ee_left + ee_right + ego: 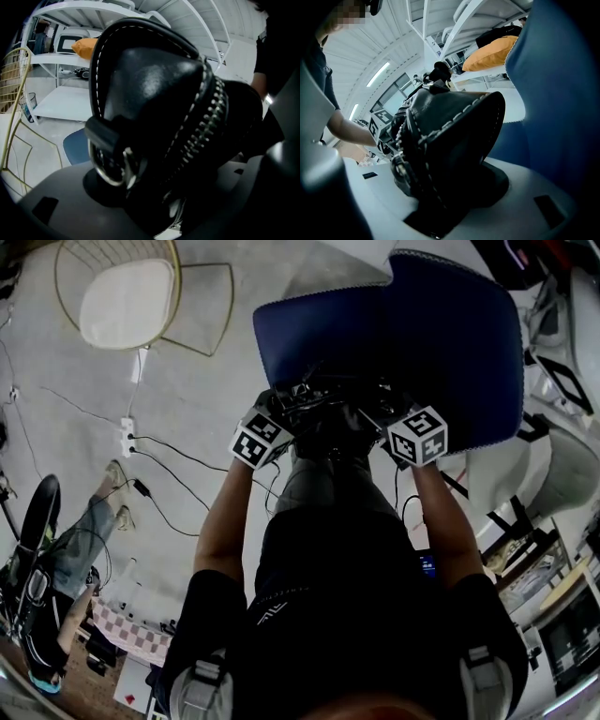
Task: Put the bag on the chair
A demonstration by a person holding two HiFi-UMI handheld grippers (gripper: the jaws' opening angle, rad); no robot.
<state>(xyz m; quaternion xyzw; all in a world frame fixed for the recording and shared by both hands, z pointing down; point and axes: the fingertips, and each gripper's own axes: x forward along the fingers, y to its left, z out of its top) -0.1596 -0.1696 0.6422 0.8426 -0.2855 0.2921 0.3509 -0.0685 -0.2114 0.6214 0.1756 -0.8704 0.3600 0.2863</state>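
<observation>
A black leather bag [328, 423] with white stitching and a zipper hangs between my two grippers, just above the front edge of the blue chair [412, 334]. My left gripper [281, 420] is shut on the bag's left end, where a metal ring and strap show [110, 164]. At the bag's right end my right gripper [382, 423] is shut on it too. The bag [154, 108] fills the left gripper view. In the right gripper view the bag [450, 140] sits between the jaws with the blue chair back [553, 93] close on the right.
A gold wire chair with a white cushion [127, 296] stands at the far left. A power strip and cables [127, 435] lie on the floor. Another person [75, 549] is at the lower left. White shelving [70, 61] holds an orange cushion [492, 54].
</observation>
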